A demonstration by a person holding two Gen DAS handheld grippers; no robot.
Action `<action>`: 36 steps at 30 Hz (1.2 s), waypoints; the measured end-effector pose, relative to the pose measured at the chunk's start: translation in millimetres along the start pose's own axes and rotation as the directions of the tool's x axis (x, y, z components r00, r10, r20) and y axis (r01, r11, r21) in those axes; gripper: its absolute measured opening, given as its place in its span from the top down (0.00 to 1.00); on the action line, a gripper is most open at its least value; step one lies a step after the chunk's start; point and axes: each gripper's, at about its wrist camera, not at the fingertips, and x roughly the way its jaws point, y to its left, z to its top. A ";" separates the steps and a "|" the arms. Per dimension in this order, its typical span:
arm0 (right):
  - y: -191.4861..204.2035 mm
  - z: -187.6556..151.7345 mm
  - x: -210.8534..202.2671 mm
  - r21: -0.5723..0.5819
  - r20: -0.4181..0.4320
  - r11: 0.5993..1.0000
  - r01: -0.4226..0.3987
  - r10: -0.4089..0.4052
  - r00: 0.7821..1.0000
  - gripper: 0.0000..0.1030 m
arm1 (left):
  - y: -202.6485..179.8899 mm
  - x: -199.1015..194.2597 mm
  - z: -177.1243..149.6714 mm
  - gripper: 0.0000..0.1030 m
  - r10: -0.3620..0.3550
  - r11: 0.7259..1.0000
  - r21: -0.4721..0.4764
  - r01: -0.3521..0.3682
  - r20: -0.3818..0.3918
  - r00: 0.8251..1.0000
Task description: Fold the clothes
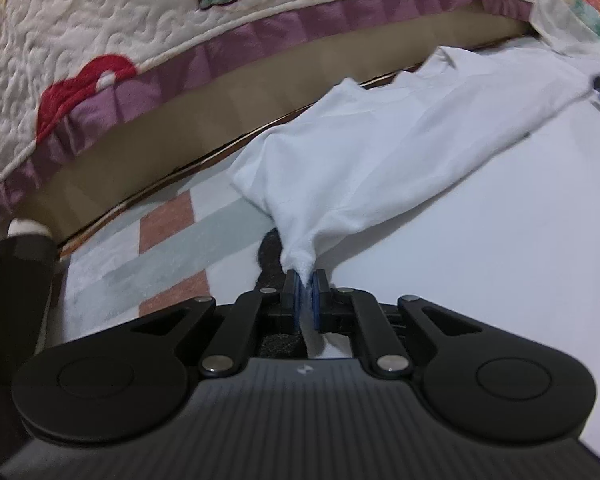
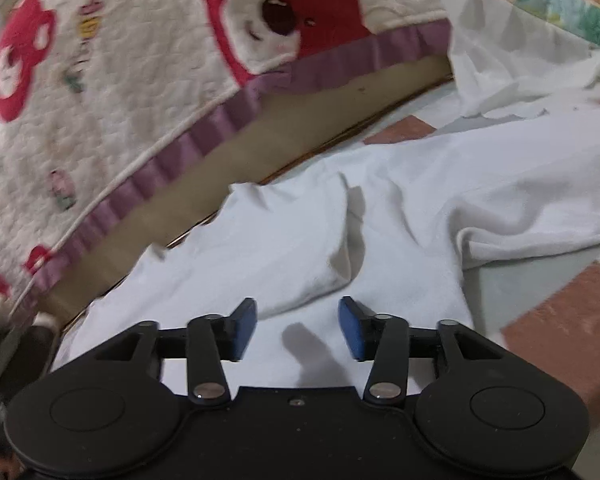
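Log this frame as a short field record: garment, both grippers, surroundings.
garment: white garment, rumpled, lying on a patchwork mat
left gripper: left gripper shut on a bunched corner of the white garment
right gripper: right gripper open, jaws apart over the cloth, nothing between the pads
backdrop: quilted cover with red bear prints and a purple trim, hanging behind the mat
fold state: not yet folded, fabric creased and uneven
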 end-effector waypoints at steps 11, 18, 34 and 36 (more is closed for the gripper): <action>15.7 26.1 -10.3 -0.106 0.032 0.978 0.179 -0.177 0.984 0.92 | 9.0 -6.5 -8.7 0.94 0.021 0.998 -0.057 -0.021 -0.003 1.000; 0.9 27.4 -5.5 -0.162 -0.040 0.967 0.197 -0.205 0.978 0.91 | 13.0 -9.5 -15.6 0.94 -0.024 0.997 -0.070 0.021 -0.047 0.999; -83.4 27.5 -168.5 0.183 0.238 0.935 0.303 -0.341 0.910 0.52 | -9.3 -65.0 26.4 0.66 -0.127 0.984 -0.140 0.112 -0.105 0.986; -96.9 31.6 -177.7 0.216 0.273 0.937 0.276 -0.329 0.904 0.52 | -32.5 -66.0 46.1 0.64 -0.156 0.978 -0.151 0.144 -0.074 0.985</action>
